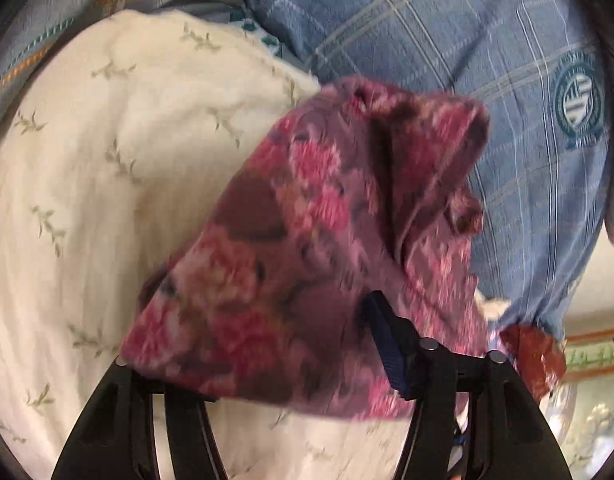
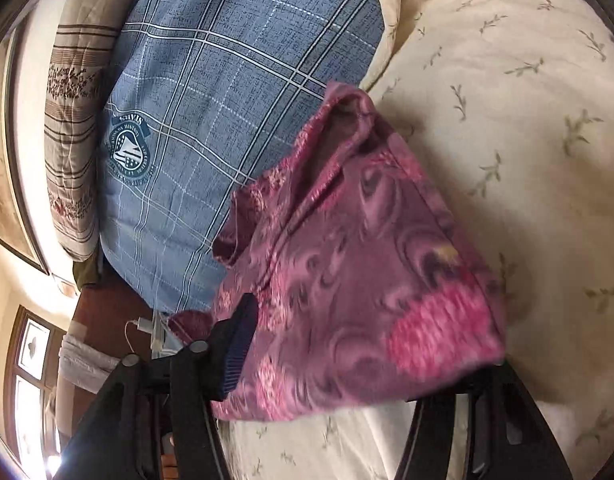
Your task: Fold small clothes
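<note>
Now your left gripper (image 1: 263, 364) and right gripper (image 2: 367, 356) each carry pink floral garment (image 1: 307, 248) draped across fingers; grip unclear. Cream bedspread (image 1: 107, 160) beneath, blue plaid pillow (image 2: 211, 100) ahead.

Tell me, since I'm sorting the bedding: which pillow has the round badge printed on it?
The blue checked pillow; its dark round badge shows. The brown striped pillow beside it has none.

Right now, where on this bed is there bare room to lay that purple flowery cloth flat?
The cream leaf-print bedspread is bare beside the floral garment. The other side is crowded by the blue plaid pillow and the striped pillow behind it.
</note>
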A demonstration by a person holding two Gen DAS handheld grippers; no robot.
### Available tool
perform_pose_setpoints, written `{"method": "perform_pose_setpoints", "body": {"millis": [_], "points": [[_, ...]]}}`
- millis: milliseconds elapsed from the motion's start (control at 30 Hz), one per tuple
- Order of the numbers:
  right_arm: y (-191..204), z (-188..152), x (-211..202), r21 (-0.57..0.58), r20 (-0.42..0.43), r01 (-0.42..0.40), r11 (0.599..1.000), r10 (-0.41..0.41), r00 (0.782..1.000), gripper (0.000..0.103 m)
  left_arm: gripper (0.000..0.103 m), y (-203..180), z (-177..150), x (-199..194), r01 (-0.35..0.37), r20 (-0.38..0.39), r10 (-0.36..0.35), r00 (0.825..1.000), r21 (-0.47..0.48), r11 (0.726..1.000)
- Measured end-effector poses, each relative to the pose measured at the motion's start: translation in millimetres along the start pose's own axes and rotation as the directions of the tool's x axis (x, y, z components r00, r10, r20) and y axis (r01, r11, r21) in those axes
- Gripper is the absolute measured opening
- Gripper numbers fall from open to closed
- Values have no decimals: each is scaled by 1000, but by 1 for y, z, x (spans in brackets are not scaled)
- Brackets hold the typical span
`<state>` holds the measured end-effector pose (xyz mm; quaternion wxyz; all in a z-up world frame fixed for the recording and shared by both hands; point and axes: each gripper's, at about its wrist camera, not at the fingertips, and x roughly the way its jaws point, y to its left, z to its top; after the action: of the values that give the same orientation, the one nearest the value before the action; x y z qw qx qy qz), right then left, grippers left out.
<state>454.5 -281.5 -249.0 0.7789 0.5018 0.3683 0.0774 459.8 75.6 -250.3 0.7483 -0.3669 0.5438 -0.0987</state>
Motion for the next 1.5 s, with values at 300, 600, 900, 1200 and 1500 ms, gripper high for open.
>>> {"method": "perform_pose_setpoints", "body": {"millis": [300, 600, 900, 1200, 1500], "points": [[17, 6, -34, -72, -36, -120, 990, 117, 992, 5, 12, -30, -34, -32, -108, 163, 92, 982, 92, 990], [3, -11, -55, -5, -76, -84, 996, 83, 994, 10, 12, -16, -42, -36, -121, 86, 117, 989, 38, 992], [-21, -15, -27, 82, -20, 5, 997, -3, 1000, 11, 15, -1, 0, 9, -115, 61, 116, 991, -16, 993], [23, -20, -100, -78, -57, -207, 975, 203, 977, 5, 10, -35, -52, -43, -152, 120, 133, 984, 175, 973], [-59, -79, -166, -7, -182, -39, 999, 37, 983, 10, 13, 45, -101, -14, -192, -92, 204, 975, 124, 973]]}}
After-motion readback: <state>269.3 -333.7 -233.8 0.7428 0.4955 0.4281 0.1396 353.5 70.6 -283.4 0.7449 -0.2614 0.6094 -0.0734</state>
